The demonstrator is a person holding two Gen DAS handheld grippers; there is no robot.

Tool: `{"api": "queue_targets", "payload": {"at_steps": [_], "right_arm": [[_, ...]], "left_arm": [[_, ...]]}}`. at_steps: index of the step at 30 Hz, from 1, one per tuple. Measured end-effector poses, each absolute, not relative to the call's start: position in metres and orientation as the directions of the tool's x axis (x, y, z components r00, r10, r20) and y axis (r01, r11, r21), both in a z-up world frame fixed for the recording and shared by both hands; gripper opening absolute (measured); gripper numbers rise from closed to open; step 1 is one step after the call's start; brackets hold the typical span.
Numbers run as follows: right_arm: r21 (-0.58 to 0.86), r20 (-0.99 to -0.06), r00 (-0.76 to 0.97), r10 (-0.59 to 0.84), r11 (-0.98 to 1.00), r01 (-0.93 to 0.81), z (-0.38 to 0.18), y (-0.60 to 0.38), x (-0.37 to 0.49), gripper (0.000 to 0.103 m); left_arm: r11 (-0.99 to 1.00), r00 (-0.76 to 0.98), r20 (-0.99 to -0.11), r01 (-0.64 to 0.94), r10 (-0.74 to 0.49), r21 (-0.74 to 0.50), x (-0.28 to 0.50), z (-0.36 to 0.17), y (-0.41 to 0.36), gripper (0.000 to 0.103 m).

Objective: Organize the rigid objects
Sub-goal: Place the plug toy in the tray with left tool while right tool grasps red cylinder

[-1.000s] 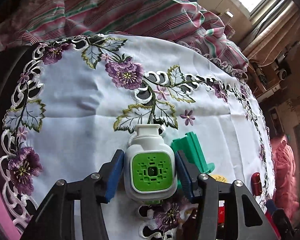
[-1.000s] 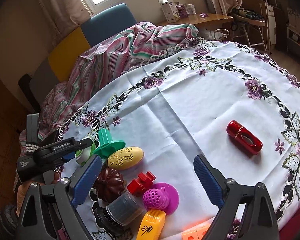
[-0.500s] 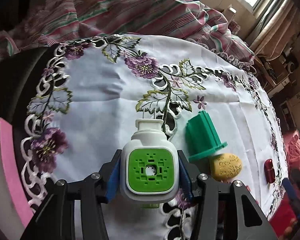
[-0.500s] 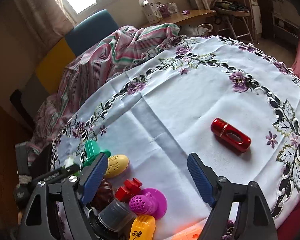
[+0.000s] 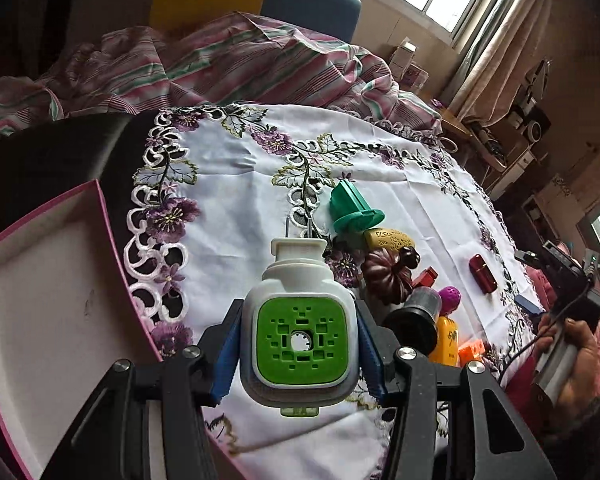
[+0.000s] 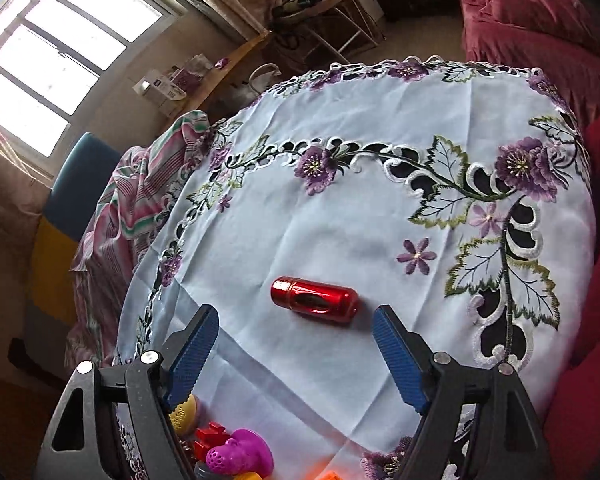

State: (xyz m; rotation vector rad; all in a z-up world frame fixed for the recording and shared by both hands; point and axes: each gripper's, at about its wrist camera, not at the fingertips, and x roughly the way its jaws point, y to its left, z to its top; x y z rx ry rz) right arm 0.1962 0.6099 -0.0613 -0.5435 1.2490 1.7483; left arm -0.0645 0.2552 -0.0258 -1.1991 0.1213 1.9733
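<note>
Toys (image 5: 392, 276) crowd a round table's embroidered white cloth (image 6: 340, 208).

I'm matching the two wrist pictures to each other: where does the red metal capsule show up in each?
Left wrist view: the red capsule lies far right on the tablecloth, beyond the toy pile.
Right wrist view: the capsule lies near the centre, just ahead of the right gripper, whose jaws are closing with nothing between them yet.
Shared landmark: the purple perforated toy.
</note>
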Motion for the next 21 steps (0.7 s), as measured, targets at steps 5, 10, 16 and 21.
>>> {"api": "queue_targets", "payload": {"at_steps": [5, 10, 16, 21], "right_arm": [[0.192, -0.855, -0.349, 0.385, -0.389, -0.901, -0.052, 0.624, 0.135, 0.081], [-0.069, -0.911, -0.153, 0.382, -0.507, -0.859, -0.082, 0.64, 0.102, 0.08], [-0.096, -0.933, -0.106, 0.343, -0.525, -0.846, -0.106, 0.639, 0.105, 0.025], [-0.084, -0.931, -0.127, 0.341, -0.541, -0.837, -0.109, 0.638, 0.109, 0.026]], "left_arm": [[-0.67, -0.238, -0.773, -0.679, 0.588, -0.3, -0.053, -0.023, 0.228, 0.052], [-0.685, -0.254, -0.761, -0.655, 0.597, -0.319, -0.048, -0.021, 0.202, 0.052], [-0.728, -0.303, -0.759, -0.612, 0.576, -0.308, -0.053, -0.02, 0.165, 0.052], [-0.816, -0.368, -0.777, -0.492, 0.511, -0.304, -0.078, -0.033, 0.112, 0.052]]}}
